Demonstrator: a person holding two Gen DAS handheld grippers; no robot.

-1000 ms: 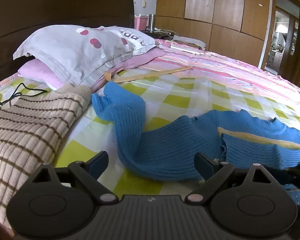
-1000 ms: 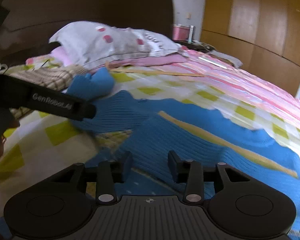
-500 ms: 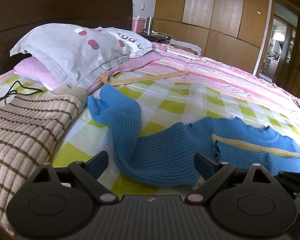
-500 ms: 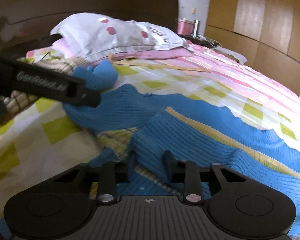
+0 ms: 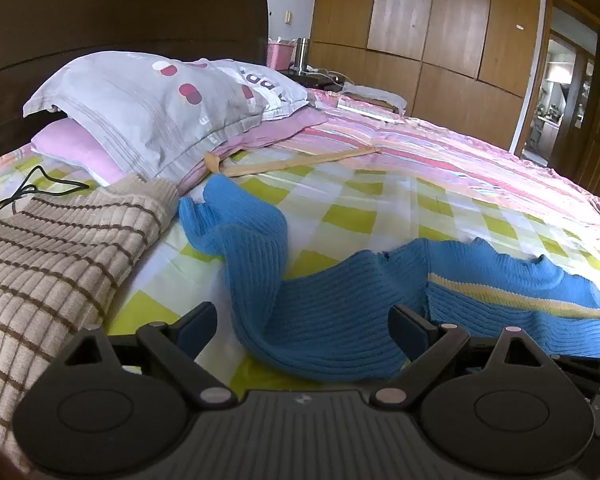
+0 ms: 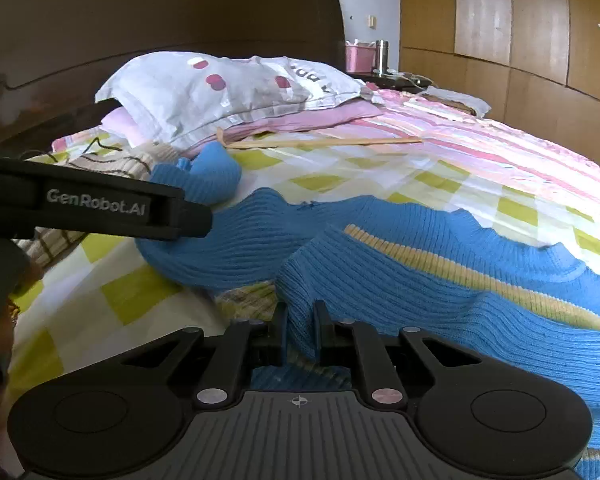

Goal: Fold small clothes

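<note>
A bed [image 5: 380,208] with a check sheet fills the room. One blue sweater [image 6: 440,280] lies crumpled on it. The right tool [image 6: 300,320] has just been closing and now pinches a sweater fold. The left tool [image 5: 300,320] hangs released above the sweater. Lift slowly, keeping the pinch tight. Two pillows, one striped sweater [image 5: 60,248].

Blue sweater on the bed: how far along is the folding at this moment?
Done: nothing folded; the blue sweater lies rumpled, one sleeve trailing toward the pillow. In hand: the right gripper has just been closing and now pinches the sweater's edge; the left gripper is open over it. Left: every fold. Whether the striped sweater is folded is unclear.
</note>
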